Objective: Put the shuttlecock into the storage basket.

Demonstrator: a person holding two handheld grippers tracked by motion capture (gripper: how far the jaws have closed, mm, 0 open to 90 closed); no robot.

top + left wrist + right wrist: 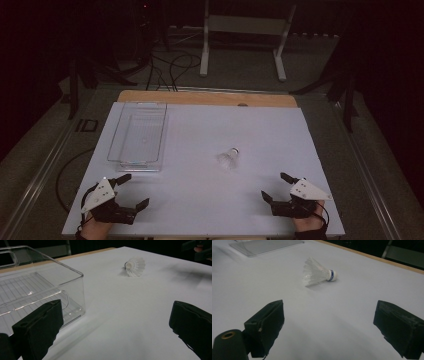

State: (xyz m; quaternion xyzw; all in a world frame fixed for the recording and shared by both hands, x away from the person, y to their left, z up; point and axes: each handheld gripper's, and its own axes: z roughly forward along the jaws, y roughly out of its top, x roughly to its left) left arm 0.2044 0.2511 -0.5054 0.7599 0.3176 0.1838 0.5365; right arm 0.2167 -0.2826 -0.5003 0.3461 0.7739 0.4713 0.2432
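white shuttlecock (pixel 229 158) lies on its side near the middle of the table (pixel 200 200), a bit toward the right, cork end pointing to the far edge. clear plastic bin (pixel 137 136) sits by the table's far left corner, well apart from it. left gripper (pixel 131 190) at the near left corner, fingers spread, nothing between. right gripper (pixel 276 187) at the near right corner, fingers spread, nothing held.

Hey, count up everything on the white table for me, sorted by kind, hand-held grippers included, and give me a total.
Shuttlecock: 1
Clear plastic bin: 1
Hand-held grippers: 2, the left hand-held gripper and the right hand-held gripper, both open with nothing between the jaws
Total: 4
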